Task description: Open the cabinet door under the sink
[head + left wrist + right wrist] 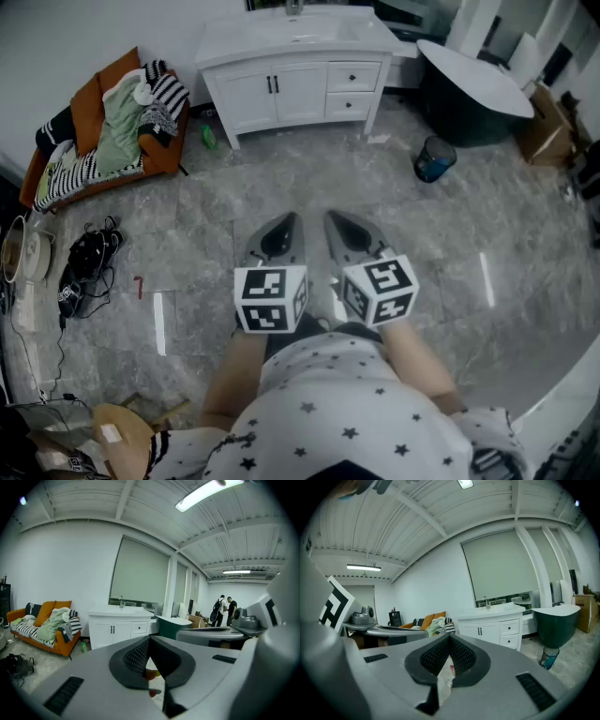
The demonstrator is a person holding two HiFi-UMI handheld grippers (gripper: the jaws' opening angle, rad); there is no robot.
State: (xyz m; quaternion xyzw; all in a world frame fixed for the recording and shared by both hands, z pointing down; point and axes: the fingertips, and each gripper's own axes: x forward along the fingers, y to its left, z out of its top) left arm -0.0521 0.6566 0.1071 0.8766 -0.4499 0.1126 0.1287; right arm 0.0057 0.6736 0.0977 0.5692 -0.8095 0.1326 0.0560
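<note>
White cabinet sits shut under the sink, well apart from both tools across the floor. Left tool and right tool are pressed together, holding nothing. Judged still the approach; next, close in and spread one tool at a door handle.

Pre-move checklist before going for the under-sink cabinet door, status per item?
1. Cabinet doors both closed, handles in sight: ok.
2. Left hand-held gripper open for a handle: not ok, shut and empty.
3. Right hand-held gripper open: not ok, shut and empty.
4. Doors within reach: not ok, a stretch of floor lies between.
5. Green bottle out of the door swing: ok, it lies off to the side.
</note>
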